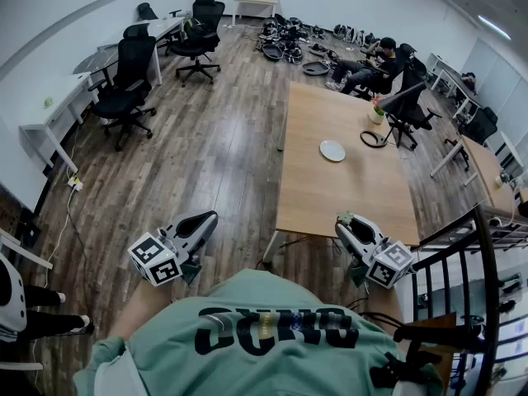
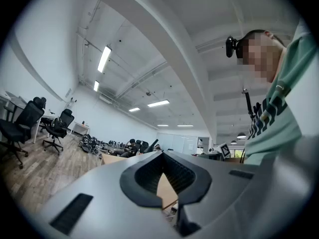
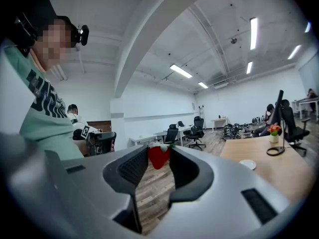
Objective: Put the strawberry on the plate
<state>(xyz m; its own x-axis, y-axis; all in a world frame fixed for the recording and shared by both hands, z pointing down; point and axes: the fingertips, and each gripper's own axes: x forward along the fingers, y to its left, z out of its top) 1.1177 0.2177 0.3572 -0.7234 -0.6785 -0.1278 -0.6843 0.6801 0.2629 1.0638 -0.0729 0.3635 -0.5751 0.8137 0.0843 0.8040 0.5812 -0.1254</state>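
A wood floor [image 1: 206, 139] fills most of the head view, with black office chairs [image 1: 128, 81] along the left wall. A long wooden surface [image 1: 346, 196] runs away from the person, whose green shirt [image 1: 264, 328] fills the bottom of the frame. The left tool [image 1: 210, 215] hangs over the floor, off the surface's near left corner. Its jaws meet at the tips with nothing between them. The right tool [image 1: 343, 219] points about level, its tip over the near edge of the surface. The white plate [image 1: 332, 150] lies empty farther along the surface, well apart from both tools, with a black cable loop [image 1: 373, 139] just beyond it. The strawberry [image 3: 158, 157] is off the plate, clamped between the right tool's jaw tips, red body down and green cap up.
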